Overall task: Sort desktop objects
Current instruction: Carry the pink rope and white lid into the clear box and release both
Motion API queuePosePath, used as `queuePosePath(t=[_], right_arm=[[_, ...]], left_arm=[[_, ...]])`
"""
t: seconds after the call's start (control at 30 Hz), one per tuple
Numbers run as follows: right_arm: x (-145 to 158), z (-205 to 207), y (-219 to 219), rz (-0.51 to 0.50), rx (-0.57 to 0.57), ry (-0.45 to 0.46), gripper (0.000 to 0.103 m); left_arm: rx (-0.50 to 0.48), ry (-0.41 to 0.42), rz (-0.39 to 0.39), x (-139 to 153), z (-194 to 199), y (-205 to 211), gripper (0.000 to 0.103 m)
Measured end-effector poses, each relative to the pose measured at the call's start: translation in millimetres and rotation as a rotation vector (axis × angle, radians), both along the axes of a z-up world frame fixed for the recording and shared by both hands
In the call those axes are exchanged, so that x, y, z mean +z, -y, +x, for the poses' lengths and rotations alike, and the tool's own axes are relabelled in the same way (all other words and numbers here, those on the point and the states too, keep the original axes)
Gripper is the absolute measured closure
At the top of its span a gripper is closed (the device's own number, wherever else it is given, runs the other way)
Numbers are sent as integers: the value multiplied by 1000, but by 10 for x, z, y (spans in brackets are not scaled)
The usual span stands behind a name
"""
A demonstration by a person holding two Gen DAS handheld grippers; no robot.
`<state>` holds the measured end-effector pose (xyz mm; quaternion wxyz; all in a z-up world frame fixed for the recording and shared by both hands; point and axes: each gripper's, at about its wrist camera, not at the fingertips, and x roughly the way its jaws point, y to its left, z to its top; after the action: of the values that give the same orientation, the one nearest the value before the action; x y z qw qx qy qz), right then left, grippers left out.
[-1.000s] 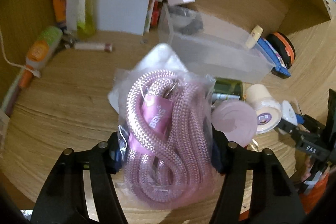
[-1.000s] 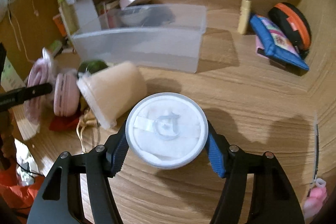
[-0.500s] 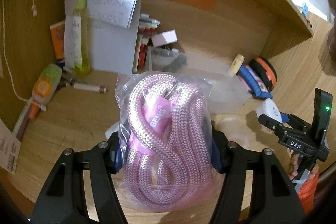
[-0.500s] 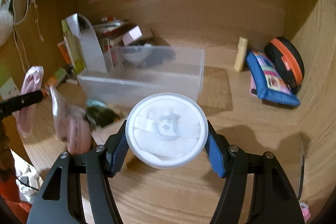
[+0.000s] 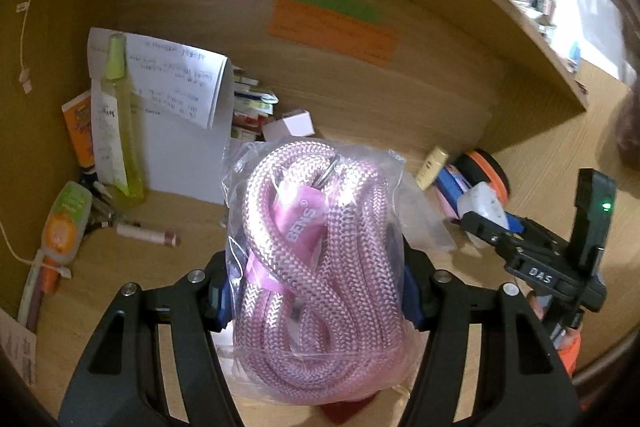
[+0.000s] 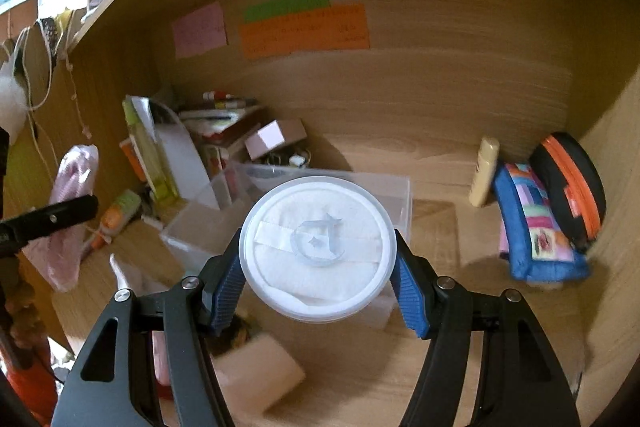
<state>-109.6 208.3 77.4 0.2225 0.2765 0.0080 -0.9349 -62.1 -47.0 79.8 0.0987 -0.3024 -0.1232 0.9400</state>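
Note:
A clear bag of coiled pink rope [image 5: 320, 267] is clamped in my left gripper [image 5: 316, 291], lifted above the wooden desk [image 5: 120, 291]. In the right wrist view my right gripper [image 6: 318, 287] is shut on a round clear case holding a white powder puff [image 6: 318, 247], also raised off the desk. Behind that case sits a clear plastic bin [image 6: 208, 227]. The right gripper with its case [image 5: 486, 207] shows at the right of the left wrist view, and the bag of rope [image 6: 74, 211] at the left of the right wrist view.
At the back left stand a yellow-green bottle [image 5: 118, 119], papers [image 5: 180, 95] and small boxes [image 5: 288, 123]. A hand-gel bottle [image 5: 64, 223] and lip tube [image 5: 148, 233] lie left. A blue pouch [image 6: 536, 227], black-orange case [image 6: 568, 187] and cream tube [image 6: 484, 171] fill the right corner. A shelf runs overhead.
Both grippers have risen with their loads and tilted up; the desk objects have dropped lower in view, and the back wall with its coloured notes and the shelf now show.

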Motion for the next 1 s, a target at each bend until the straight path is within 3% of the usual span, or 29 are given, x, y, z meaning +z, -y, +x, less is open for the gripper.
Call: queuePosePath(t=[0.33,0.67,1.0], right_arm=[[34,-466,178,9,24,23,41],[-402,-912,196,38,2,158,41],[-674,-1032,215,77,2,252,41]], left_arm=[[22,67,-60,-96,-573,-127,40],[-23,183,-88,-345,-1088,-249,40],[-48,260,-164,-596,-1396,-435,40]])
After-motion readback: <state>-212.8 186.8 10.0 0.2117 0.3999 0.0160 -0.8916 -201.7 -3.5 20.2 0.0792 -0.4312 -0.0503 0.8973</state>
